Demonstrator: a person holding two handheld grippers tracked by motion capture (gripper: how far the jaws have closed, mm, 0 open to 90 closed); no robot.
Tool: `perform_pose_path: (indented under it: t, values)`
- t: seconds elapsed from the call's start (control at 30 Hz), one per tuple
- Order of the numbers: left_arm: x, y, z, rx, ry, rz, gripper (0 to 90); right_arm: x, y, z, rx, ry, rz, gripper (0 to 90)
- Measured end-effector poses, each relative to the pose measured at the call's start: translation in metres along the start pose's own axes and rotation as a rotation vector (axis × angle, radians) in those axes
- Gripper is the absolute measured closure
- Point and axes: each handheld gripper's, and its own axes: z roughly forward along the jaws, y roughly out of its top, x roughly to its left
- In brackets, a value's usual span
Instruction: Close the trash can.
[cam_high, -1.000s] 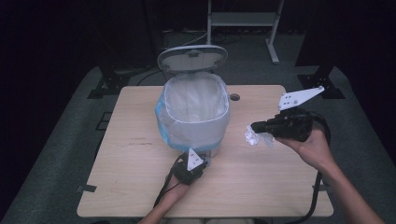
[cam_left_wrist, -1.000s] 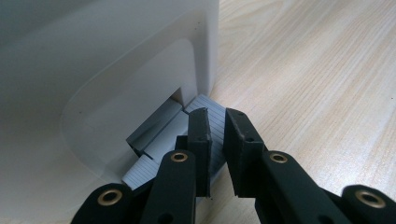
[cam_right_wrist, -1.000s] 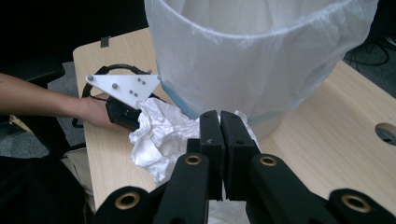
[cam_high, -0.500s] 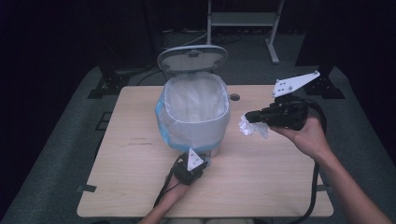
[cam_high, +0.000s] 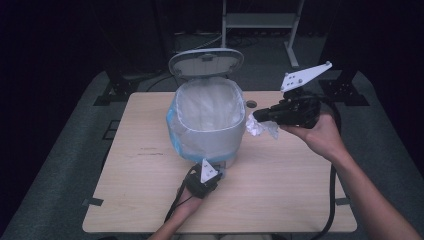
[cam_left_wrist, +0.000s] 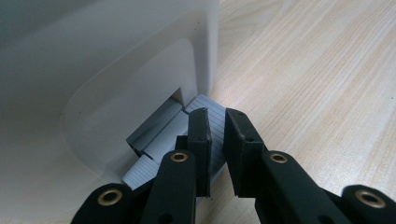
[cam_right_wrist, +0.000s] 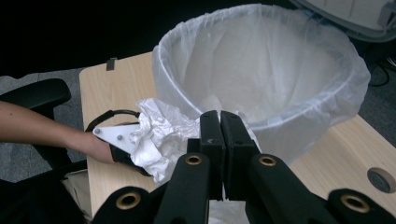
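One bin stands on the counter, toward the far middle. It is pale grey, lined with one clear bag whose edge folds over the rim, and its one lid stands open, tipped up behind the bin. In the right gripper view the bag's inside looks bare apart from some pale folds at the bottom.

One pedal, grey and ribbed, sticks out of a slot at the foot of the bin on the near side. The left gripper sits low on the counter just in front of the bin, the hand behind it. In the left gripper view its jaws stand slightly apart, with a narrow gap between them, tips down on the pedal and gripping nothing.

The right gripper is held in the air just right of the bin, level with its rim, in the right hand. Its jaws are closed on one crumpled wad of white paper, which hangs from their tips beside the bin's right wall, clear of the counter. In the right gripper view the paper bulges out to the left of the pressed-together jaws, with the bin's open mouth straight ahead.

One round hole shows in the counter right of the bin.
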Motion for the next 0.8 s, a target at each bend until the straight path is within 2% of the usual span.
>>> perform_pose_path:
  t: [0.6,0.8]
  values:
    - [0.000,0.000,0.000,0.002,-0.002,-0.004,81.0,0.001,0.041,0.016,0.012,0.005,-0.038,87.9]
    - [0.000,0.000,0.000,0.003,-0.004,-0.004,80.9,0.001,0.054,0.026,0.016,0.008,-0.048,87.9]
